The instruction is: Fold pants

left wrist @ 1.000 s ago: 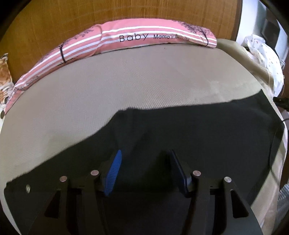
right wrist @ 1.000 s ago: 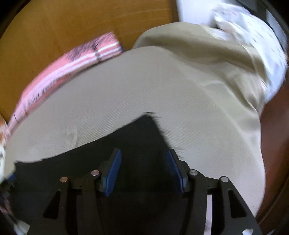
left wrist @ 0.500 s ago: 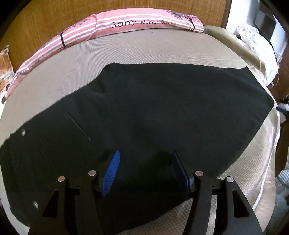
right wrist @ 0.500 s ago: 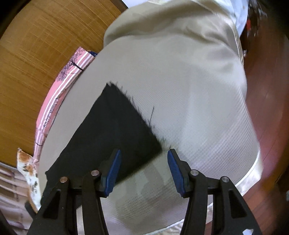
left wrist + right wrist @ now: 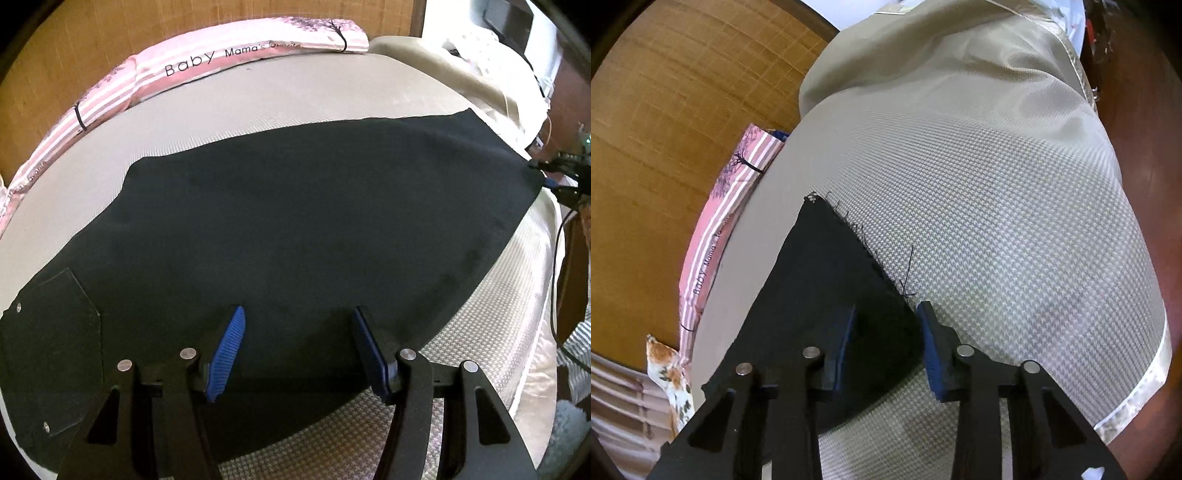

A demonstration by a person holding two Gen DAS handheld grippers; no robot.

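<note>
Pants point(image 5: 295, 221) lie soft and limp on the bed point(image 5: 295, 96); we judge their frayed hem corner, lower centre, best between both hand-held grippers' parted fingers.

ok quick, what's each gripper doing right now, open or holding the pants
Left gripper: open, above the black pants, holding nothing.
Right gripper: open, straddling the frayed hem corner, not clamped.

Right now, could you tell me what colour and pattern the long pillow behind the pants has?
The pillow is pink with white stripes and black lettering, clearest in the left wrist view.
</note>
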